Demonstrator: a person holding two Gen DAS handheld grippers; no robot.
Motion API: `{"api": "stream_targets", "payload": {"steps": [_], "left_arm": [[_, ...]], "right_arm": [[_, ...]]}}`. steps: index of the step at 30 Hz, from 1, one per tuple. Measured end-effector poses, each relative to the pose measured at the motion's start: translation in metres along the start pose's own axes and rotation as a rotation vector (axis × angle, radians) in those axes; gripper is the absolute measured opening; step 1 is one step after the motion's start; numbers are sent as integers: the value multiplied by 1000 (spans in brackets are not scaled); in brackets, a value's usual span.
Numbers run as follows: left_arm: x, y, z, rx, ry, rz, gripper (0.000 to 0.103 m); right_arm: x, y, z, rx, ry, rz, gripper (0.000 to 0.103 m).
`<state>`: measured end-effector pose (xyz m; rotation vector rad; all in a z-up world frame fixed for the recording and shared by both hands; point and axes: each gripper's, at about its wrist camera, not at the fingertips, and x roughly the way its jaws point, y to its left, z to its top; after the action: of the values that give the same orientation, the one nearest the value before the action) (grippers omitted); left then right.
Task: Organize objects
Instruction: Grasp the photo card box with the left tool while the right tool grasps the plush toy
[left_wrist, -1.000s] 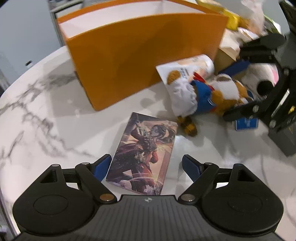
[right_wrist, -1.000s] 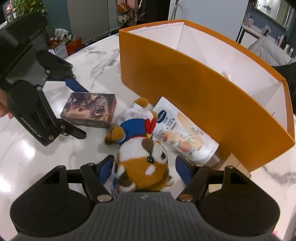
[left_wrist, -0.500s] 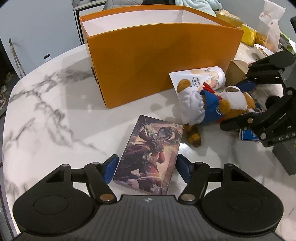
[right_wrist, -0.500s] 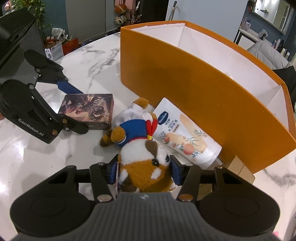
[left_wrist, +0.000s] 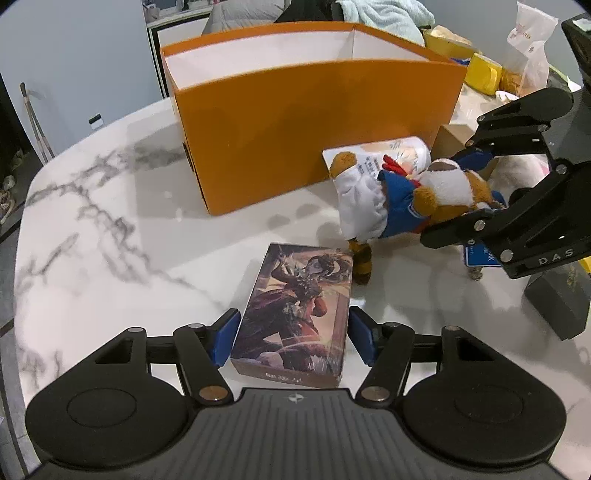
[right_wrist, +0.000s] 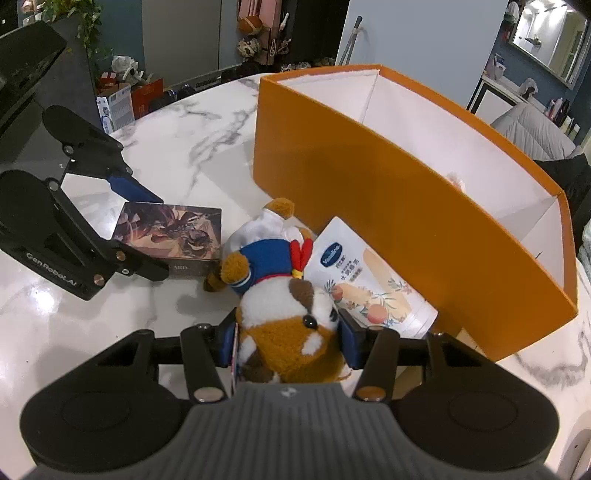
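Note:
A picture-printed card box (left_wrist: 299, 302) lies flat on the marble table, in the right wrist view (right_wrist: 173, 232) too. My left gripper (left_wrist: 293, 328) straddles its near end; the jaws are closing and the blue pads (left_wrist: 227, 332) touch both long sides. A brown-and-white plush (right_wrist: 280, 317) in a blue top sits head-first in my right gripper (right_wrist: 288, 336), which is shut on its head. The plush (left_wrist: 399, 199) hangs a little off the table there. Behind stands an open orange box (left_wrist: 314, 122) with white inside. A white lotion tube (right_wrist: 362, 273) leans against it.
A dark box (left_wrist: 557, 295) lies at the right, a blue tag (left_wrist: 480, 256) under the right gripper. A brown carton (left_wrist: 450, 136) stands by the orange box's corner, yellow packets (left_wrist: 480, 72) and a bag behind. The table edge (left_wrist: 22, 229) curves at the left.
The left jaws came in from wide apart to the card box's sides. The right jaws shut on the plush's head, and its body rose off the table.

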<state>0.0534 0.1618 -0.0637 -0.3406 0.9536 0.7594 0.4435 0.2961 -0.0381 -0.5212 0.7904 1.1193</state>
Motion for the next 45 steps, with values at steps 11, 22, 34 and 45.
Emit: {"api": "stream_targets", "payload": {"steps": [11,22,34,45], "left_arm": [[-41,-4,21,-25,-70,32,16],[-35,12,13,-128,-23,121,72],[-20,15,-4,-223,100,262,87],[0,13,-8,-327,199,336,97]], "right_arm": [[-25,2,11,-41,-72,37,55],[-36,5,13,-49,-95,48,55],[-34,7,13,-51,-87,60,55],[-33,7,11,-66,-84,73,55]]}}
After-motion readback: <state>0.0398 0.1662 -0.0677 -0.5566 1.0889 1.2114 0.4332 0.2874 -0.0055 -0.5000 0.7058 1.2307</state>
